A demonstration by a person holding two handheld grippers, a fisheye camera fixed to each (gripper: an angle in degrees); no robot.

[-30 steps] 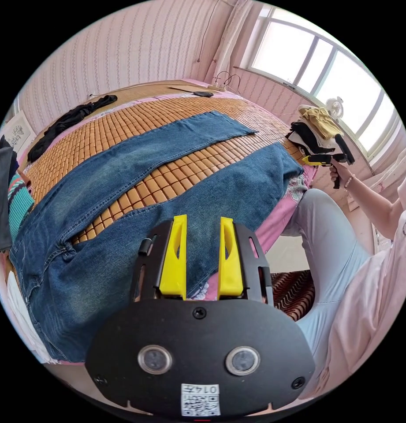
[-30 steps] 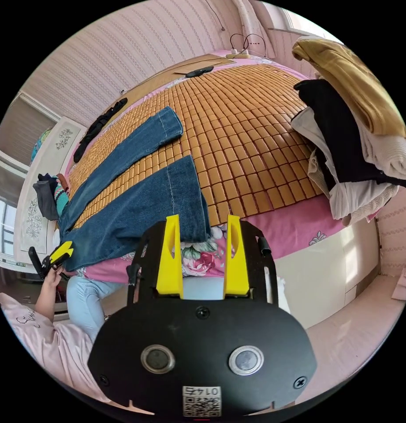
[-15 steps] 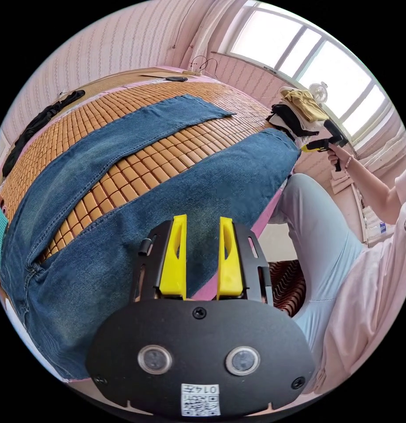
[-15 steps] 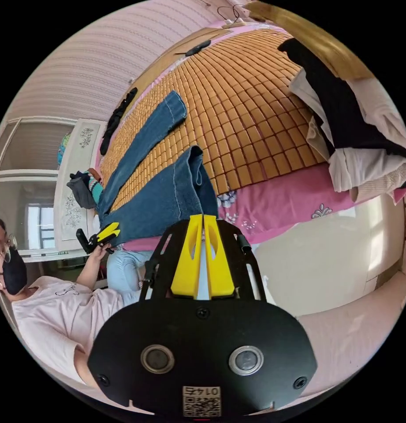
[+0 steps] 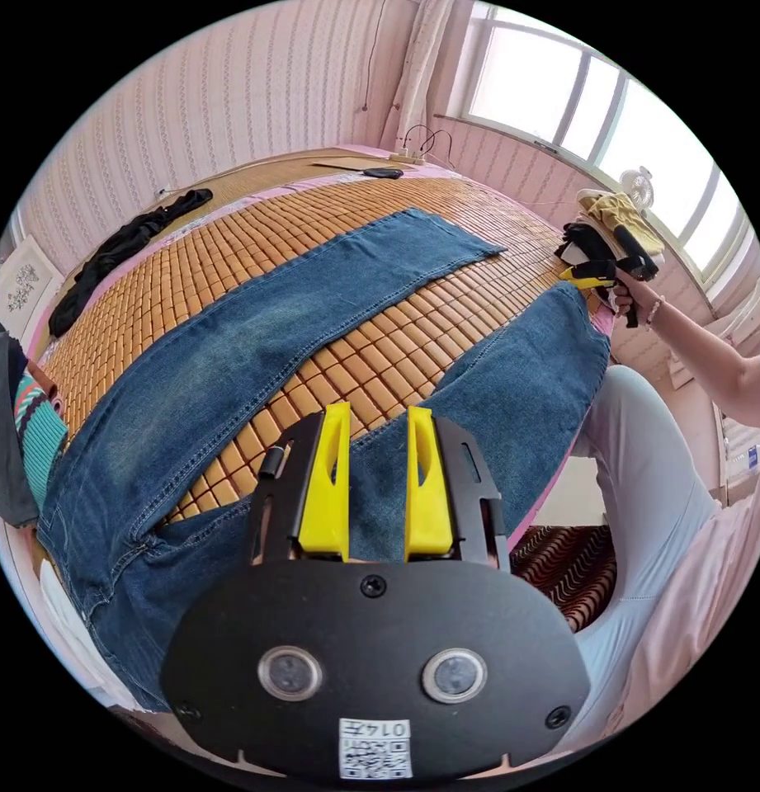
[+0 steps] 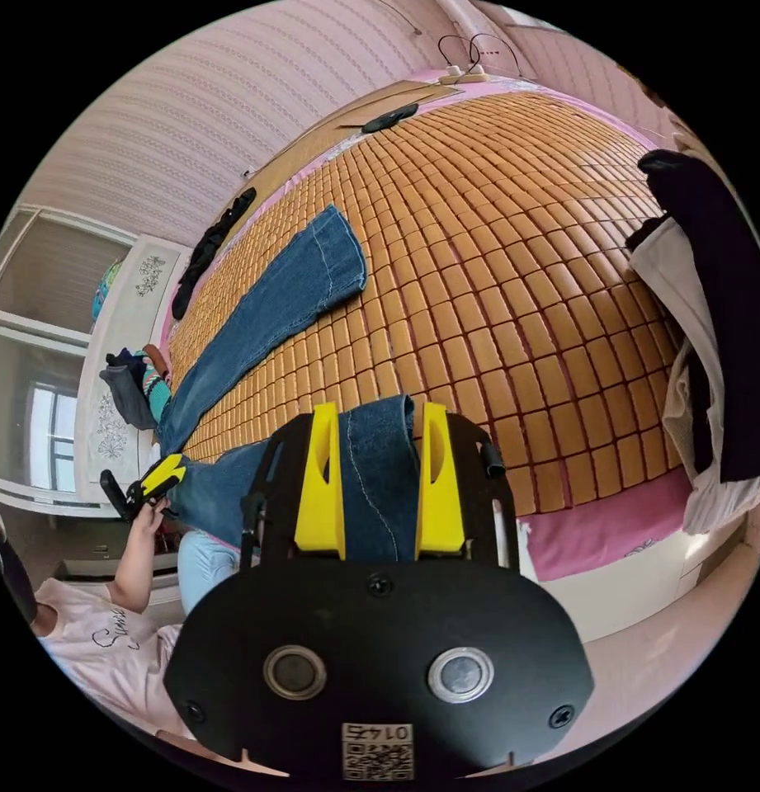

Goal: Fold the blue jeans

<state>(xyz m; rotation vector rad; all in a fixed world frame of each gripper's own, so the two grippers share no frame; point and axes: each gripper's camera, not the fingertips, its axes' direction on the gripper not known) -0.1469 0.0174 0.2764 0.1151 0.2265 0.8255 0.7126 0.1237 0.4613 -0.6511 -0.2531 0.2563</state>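
Observation:
The blue jeans (image 5: 256, 346) lie flat on an orange bamboo mat (image 5: 223, 239) on a bed, legs spread apart in a V. My left gripper (image 5: 378, 478) is open just above the near leg, around its knee. My right gripper (image 6: 378, 483) is open with the near leg's hem (image 6: 380, 462) between its jaws. The far leg (image 6: 264, 322) rests flat on the mat (image 6: 495, 247). The right gripper (image 5: 579, 274), held in a hand, also appears in the left gripper view at that hem. The left gripper (image 6: 161, 476) appears in the right gripper view at the bed's edge.
A pile of folded clothes (image 6: 718, 346) sits on the bed's corner beside the hem. A black garment (image 5: 115, 247) lies along the far side of the mat. More clothes (image 5: 16, 412) are near the waistband end. The person's leg (image 5: 644, 462) is against the bed's edge.
The right gripper was shut half a second ago and now stands open around the near leg's hem, closer to the mat. The near leg's end now lies further onto the mat.

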